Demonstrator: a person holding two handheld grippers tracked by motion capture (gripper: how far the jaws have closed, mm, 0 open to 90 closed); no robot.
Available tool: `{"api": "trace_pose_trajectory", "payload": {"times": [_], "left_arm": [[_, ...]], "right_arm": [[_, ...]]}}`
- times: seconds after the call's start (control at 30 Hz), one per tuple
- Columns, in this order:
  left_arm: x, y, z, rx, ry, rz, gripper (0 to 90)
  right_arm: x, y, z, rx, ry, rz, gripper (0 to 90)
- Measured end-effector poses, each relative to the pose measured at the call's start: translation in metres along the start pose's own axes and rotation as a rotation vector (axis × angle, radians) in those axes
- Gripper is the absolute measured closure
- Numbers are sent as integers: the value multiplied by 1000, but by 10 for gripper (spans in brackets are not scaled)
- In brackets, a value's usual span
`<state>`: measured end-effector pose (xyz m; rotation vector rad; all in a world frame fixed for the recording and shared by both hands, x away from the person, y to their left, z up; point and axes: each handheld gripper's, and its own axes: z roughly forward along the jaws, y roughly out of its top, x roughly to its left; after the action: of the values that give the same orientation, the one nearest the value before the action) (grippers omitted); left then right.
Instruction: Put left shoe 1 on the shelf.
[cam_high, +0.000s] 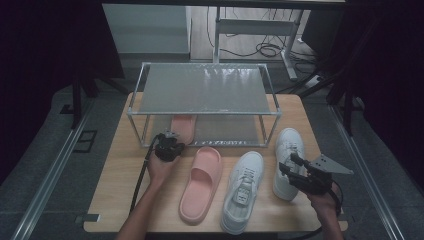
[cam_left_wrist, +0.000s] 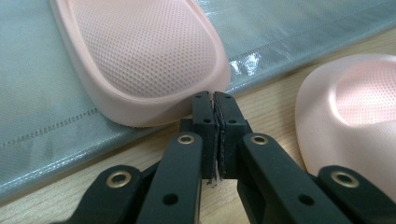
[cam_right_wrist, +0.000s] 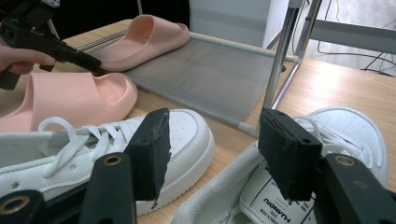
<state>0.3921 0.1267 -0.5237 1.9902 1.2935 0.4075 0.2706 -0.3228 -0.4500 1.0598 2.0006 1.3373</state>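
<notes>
One pink slipper (cam_high: 183, 126) (cam_left_wrist: 140, 60) lies on the lower shelf of a metal shoe rack (cam_high: 205, 114), heel toward me. My left gripper (cam_high: 171, 136) (cam_left_wrist: 215, 106) is shut and empty, its tips just short of that heel. The second pink slipper (cam_high: 202, 182) (cam_left_wrist: 355, 107) lies on the table beside it. Two white sneakers (cam_high: 243, 190) (cam_high: 289, 159) stand to the right. My right gripper (cam_high: 288, 165) (cam_right_wrist: 219, 149) is open over the heel opening of the right sneaker (cam_right_wrist: 341, 128), not pressing on it. In the right gripper view the left sneaker (cam_right_wrist: 93, 144) sits beside it.
The rack's upper mesh shelf (cam_high: 202, 87) overhangs the lower one, with thin metal posts (cam_right_wrist: 280, 60) at the corners. The wooden table (cam_high: 120, 180) has bare room at its left front. Cables and a desk frame (cam_high: 260, 30) lie on the floor beyond.
</notes>
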Motion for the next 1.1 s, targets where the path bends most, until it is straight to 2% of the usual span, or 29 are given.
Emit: {"api": "trace_pose_trajectory", "payload": {"times": [0.23,0.33,0.5,0.63,0.87,1.1], "left_arm": [[-1,0,2,2,-4,0,878],[-4,-3,-2,5,-7,9,875],[-9,-14,-20,-12,-14,18,872],[-12,-24,-34,-7,-20,24,879],[-20,-42,-55,-27,-56,19,885],[-31,-55,-75,-25,-91,51,888]], "right_arm": [[1,0,1,3,1,-3,439],[1,0,1,2,1,-4,440],[0,1,-1,-4,-1,-3,440],[1,1,-2,-6,-2,-3,439],[1,1,-1,-4,0,-4,439],[2,0,-1,-4,-2,0,440]]}}
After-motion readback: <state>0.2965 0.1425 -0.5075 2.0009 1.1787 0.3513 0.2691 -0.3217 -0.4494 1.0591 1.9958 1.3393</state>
